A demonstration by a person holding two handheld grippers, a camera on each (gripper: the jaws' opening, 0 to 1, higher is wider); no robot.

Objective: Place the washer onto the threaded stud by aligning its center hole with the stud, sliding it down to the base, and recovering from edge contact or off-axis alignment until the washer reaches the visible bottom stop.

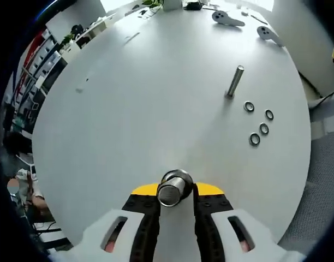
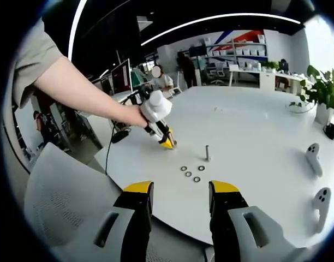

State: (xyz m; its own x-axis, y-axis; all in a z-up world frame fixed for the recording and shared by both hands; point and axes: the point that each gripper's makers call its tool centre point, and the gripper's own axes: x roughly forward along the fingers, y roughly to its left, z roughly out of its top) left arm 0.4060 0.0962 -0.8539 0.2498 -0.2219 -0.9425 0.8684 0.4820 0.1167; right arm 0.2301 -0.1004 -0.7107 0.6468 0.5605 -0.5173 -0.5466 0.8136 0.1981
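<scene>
Left tongs (image 1: 176,201) pinch a metal cylinder (image 1: 174,188) on the tabletop (image 1: 129,125); right tongs (image 2: 178,197) hang spread. Four washers (image 1: 259,122) lie just beside the threaded stud (image 1: 234,82).

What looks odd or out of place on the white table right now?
Nothing looks spilled or damaged. One oddity: the left gripper is shut on a metal cylinder, not a washer; all four washers lie loose beside the upright stud.

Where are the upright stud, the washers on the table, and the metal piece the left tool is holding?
stud (image 1: 234,81), left gripper view, middle of its shaft.
washers (image 1: 249,106), left gripper view, rim of the ring nearest the stud.
metal piece (image 1: 173,189), left gripper view, its round end between the left tool's jaws.
</scene>
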